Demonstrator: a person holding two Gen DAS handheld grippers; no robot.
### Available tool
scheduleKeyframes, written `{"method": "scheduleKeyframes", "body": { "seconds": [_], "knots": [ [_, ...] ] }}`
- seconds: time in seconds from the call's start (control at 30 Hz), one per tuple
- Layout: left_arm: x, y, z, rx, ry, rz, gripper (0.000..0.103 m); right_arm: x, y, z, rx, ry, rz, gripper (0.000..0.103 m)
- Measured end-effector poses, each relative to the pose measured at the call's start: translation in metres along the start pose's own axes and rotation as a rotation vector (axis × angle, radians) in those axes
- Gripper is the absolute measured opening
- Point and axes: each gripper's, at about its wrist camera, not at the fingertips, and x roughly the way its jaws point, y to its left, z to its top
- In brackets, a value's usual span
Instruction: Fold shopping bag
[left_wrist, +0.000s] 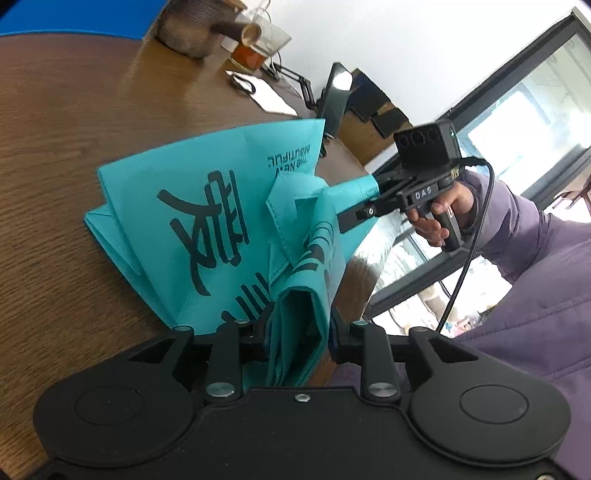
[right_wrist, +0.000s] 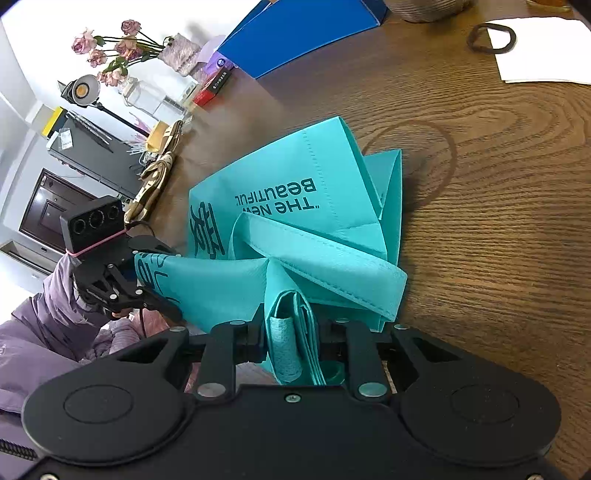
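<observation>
A teal non-woven shopping bag (left_wrist: 207, 206) with dark print lies partly folded on the wooden table (left_wrist: 55, 147), its near side lifted. In the left wrist view my left gripper (left_wrist: 297, 326) is shut on a bunched fold of the bag's edge. Off to the right, a hand holds my right gripper (left_wrist: 364, 199), which pinches another part of the bag. The right wrist view shows the right gripper (right_wrist: 291, 328) shut on a thick folded stack of the bag (right_wrist: 295, 192) with a handle strap. The left gripper (right_wrist: 159, 277) grips the bag's printed edge at the left.
A white paper (right_wrist: 535, 51) with a dark ring (right_wrist: 493, 37) lies at the table's far side. A blue folder (right_wrist: 306, 33), a woven pot (left_wrist: 184, 29), a glass of tea (left_wrist: 255, 48) and a black stand (left_wrist: 336, 96) line the far edge. A purple sleeve (left_wrist: 535, 258) is at the right.
</observation>
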Motion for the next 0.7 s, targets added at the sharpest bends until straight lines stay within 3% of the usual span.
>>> {"method": "scheduleKeyframes", "body": {
  "seconds": [0.13,0.2,0.3,0.4,0.47,0.53,0.6,0.7],
  "knots": [
    [-0.030,-0.021,-0.005,0.101,-0.029,0.084,0.035,0.001,0.006,0.002,-0.020,0.010,-0.039,0.019],
    [-0.048,-0.035,-0.003,0.178,-0.070,0.134,0.043,0.001,0.008,0.003,-0.026,0.017,-0.049,0.019],
    [-0.055,-0.093,0.009,0.476,-0.145,0.273,0.049,0.001,0.008,0.003,-0.028,0.023,-0.049,0.019],
    [-0.027,-0.130,0.009,0.712,-0.150,0.360,0.049,0.001,0.009,0.004,-0.027,0.029,-0.056,0.019],
    [0.012,-0.148,0.006,0.842,-0.076,0.337,0.049,0.000,0.010,0.005,-0.024,0.033,-0.059,0.019],
    [0.033,-0.146,0.003,0.862,0.002,0.311,0.047,-0.001,0.009,0.006,-0.013,0.038,-0.063,0.019],
    [0.059,-0.131,0.004,0.831,0.082,0.324,0.036,0.000,0.010,0.006,-0.009,0.043,-0.071,0.019],
    [0.065,-0.113,0.013,0.765,0.102,0.320,0.020,-0.001,0.010,0.007,-0.007,0.050,-0.072,0.019]
  ]
}}
